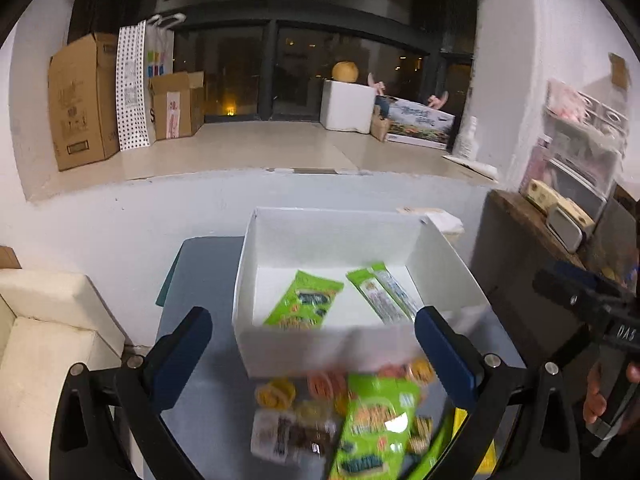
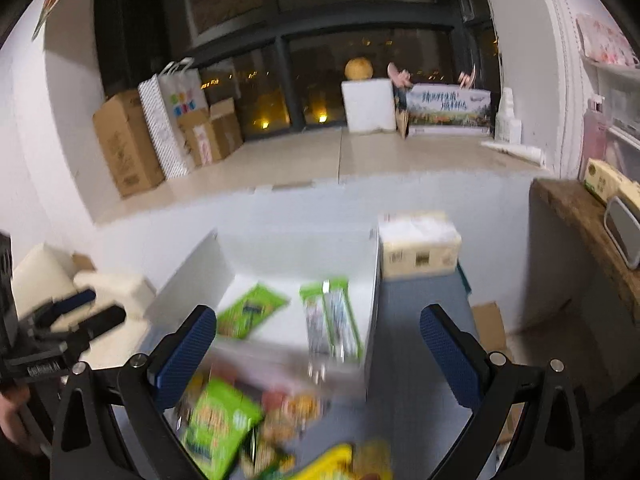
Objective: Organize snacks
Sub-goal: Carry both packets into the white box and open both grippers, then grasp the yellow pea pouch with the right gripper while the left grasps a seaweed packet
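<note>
A white open box [image 1: 328, 350] [image 2: 374, 280] stands on a blue-grey table [image 1: 208, 412] [image 2: 416, 332]. In it lie a green snack packet [image 1: 306, 300] [image 2: 250, 316] and two green stick packs [image 1: 382, 294] [image 2: 332, 320]. In front of the box lies a pile of snacks: a large green packet [image 1: 376, 424] [image 2: 218, 424], small round yellow and orange ones [image 1: 276, 394], a clear dark-filled pack [image 1: 292, 436] and a yellow packet [image 2: 328, 460]. My left gripper [image 1: 314, 334] is open and empty above the box's near wall. My right gripper [image 2: 318, 338] is open and empty above the box's front right corner.
A cream carton [image 2: 418, 246] stands behind the box on the right. A wooden shelf [image 1: 532, 224] [image 2: 580, 224] with small items is to the right. White cushions [image 1: 48, 320] lie to the left. Cardboard boxes [image 1: 80, 100] and a white foam box [image 1: 348, 106] stand on the window ledge.
</note>
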`<state>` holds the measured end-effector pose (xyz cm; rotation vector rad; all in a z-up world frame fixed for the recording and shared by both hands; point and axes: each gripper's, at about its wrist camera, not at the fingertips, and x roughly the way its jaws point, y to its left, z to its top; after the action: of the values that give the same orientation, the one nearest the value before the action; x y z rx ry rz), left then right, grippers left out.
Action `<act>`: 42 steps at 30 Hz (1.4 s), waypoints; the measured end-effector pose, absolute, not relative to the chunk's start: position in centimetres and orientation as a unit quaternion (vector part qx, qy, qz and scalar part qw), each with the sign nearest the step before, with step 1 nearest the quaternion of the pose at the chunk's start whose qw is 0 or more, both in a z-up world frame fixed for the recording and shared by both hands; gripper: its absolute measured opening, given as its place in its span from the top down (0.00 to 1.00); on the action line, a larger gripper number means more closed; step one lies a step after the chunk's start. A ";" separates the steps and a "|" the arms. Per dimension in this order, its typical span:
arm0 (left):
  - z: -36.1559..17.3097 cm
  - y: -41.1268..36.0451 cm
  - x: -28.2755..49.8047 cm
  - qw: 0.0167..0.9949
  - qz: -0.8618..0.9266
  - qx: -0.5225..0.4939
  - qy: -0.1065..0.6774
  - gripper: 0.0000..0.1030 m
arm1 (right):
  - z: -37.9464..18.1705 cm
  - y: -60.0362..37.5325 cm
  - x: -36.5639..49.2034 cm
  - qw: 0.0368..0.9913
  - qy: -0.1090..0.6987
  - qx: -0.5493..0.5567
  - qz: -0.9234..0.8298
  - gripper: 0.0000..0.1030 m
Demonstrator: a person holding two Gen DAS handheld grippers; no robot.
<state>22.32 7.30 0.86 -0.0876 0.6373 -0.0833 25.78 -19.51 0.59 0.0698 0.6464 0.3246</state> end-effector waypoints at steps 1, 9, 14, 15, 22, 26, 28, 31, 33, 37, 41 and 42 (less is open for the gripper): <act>0.7 7.1 21.1 0.948 -0.041 -0.041 0.313 0.00 | -0.1 -20.2 24.2 0.934 0.322 0.040 0.150 0.00; -4.0 5.4 11.4 0.943 -0.048 -0.044 0.328 0.00 | -9.2 -24.9 18.2 0.903 0.396 0.153 0.072 0.00; -7.3 4.6 7.0 0.936 -0.049 -0.047 0.345 0.00 | -13.7 -24.3 18.7 0.879 0.443 0.172 0.036 0.00; -7.7 4.6 6.7 0.935 -0.049 -0.047 0.349 0.00 | -14.2 -23.9 19.1 0.876 0.449 0.172 0.034 0.00; -9.6 5.6 5.5 0.929 -0.046 -0.054 0.364 0.00 | -16.6 -20.0 22.2 0.867 0.475 0.151 0.029 0.00; -9.9 6.3 5.4 0.928 -0.047 -0.061 0.364 0.00 | -16.8 -18.6 23.1 0.878 0.467 0.107 0.016 0.07; -10.3 6.7 5.5 0.926 -0.046 -0.067 0.368 0.00 | -16.9 -18.6 22.8 0.880 0.464 0.098 0.023 0.15; -10.9 7.2 5.8 0.923 -0.046 -0.077 0.375 0.00 | -16.8 -19.3 22.0 0.877 0.462 0.122 0.060 0.27; -11.2 7.1 6.1 0.922 -0.048 -0.080 0.376 0.00 | -16.7 -19.7 21.3 0.878 0.456 0.123 0.071 0.31; -11.5 6.4 7.4 0.921 -0.053 -0.071 0.380 0.00 | -15.7 -20.4 19.8 0.885 0.439 0.129 0.090 0.34; -12.1 5.4 10.1 0.915 -0.074 -0.065 0.391 0.00 | -12.9 -20.4 18.1 0.900 0.404 0.124 0.110 0.34; -12.2 5.1 10.6 0.914 -0.076 -0.062 0.394 0.00 | -11.9 -20.7 17.5 0.903 0.394 0.126 0.119 0.34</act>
<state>10.64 5.13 -12.19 -0.1274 0.8109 -0.1569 17.50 -20.68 -11.91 0.2611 0.8140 0.2469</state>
